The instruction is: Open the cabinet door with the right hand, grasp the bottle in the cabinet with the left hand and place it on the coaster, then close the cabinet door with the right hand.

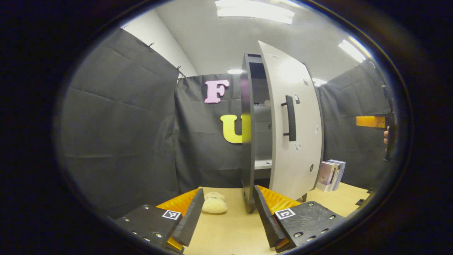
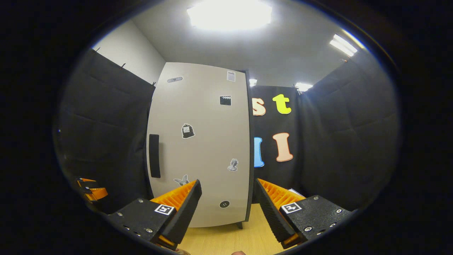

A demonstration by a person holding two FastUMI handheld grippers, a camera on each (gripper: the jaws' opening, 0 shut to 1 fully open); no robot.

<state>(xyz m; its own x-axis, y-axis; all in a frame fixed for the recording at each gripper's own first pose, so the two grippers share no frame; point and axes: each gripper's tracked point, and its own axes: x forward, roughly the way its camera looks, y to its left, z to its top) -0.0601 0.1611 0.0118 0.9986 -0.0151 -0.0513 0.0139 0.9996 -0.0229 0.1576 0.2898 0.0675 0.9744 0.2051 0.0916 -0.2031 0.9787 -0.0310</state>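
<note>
Cloth walls stood all around a light wood table (image 1: 233, 230). On the table stood a tall cabinet (image 1: 247, 141), the biggest thing there. Its pale door (image 1: 295, 124) hung partly open, so a thin strip of the inside showed in the left gripper view. A white shelf (image 1: 263, 164) sat low in that strip. The bottle could not be made out inside; the gap was too thin and dark to tell. The door had a black handle (image 1: 290, 118) and some small stickers. In the right gripper view the door (image 2: 201, 141) faced the camera, with its handle (image 2: 154, 156) near the left edge.

Some books (image 1: 331, 175) stood just beside the cabinet, near the table's far right corner. A small fluffy toy (image 1: 214, 203) lay on the table near the cabinet's foot.

The left gripper (image 1: 228, 209) was held low over the table with its two fingers spread wide and nothing between them. The right gripper (image 2: 228, 202) was in front of the door, its fingers spread wide too and not touching it. It also showed far off at the right edge of the left gripper view (image 1: 375, 122), with a hand (image 1: 386, 136) holding it.
</note>
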